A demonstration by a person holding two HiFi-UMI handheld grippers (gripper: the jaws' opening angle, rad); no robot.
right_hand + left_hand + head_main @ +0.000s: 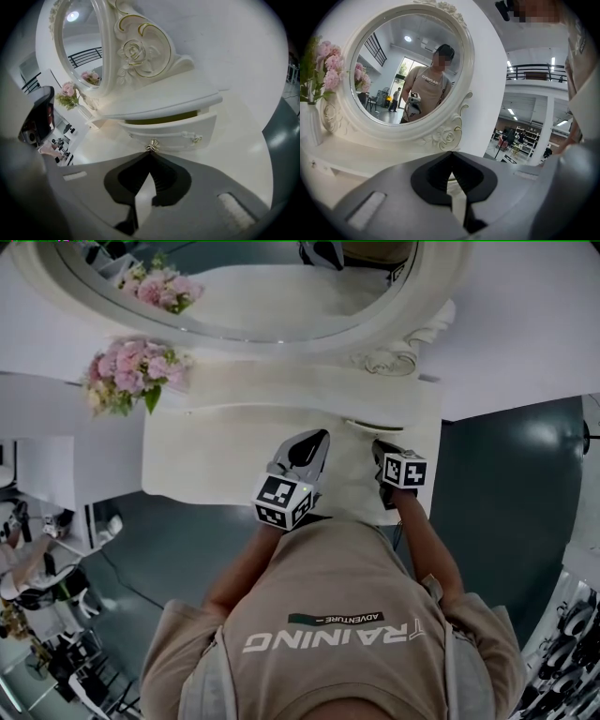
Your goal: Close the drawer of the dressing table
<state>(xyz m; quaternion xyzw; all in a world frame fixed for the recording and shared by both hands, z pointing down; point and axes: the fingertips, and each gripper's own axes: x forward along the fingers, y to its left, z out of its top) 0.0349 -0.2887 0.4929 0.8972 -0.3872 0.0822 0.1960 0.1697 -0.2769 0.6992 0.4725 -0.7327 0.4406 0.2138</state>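
The white dressing table (225, 460) carries an oval mirror (244, 296). A small drawer (176, 131) under the shelf at the mirror's foot stands slightly open, with a dark yellowish gap above its front. In the head view the drawer (373, 427) is just ahead of my right gripper (381, 450). My right gripper (150, 153) is shut, its tips right at the drawer's metal knob (151, 146); I cannot tell if they touch. My left gripper (317, 439) hovers over the tabletop to the drawer's left. That left gripper (451, 153) is shut and empty, facing the mirror (405, 65).
A vase of pink flowers (127, 376) stands at the table's left end, the flowers (323, 70) also left of the mirror. The carved rose ornament (133, 51) rises just above the drawer. Dark floor (497, 484) lies right of the table.
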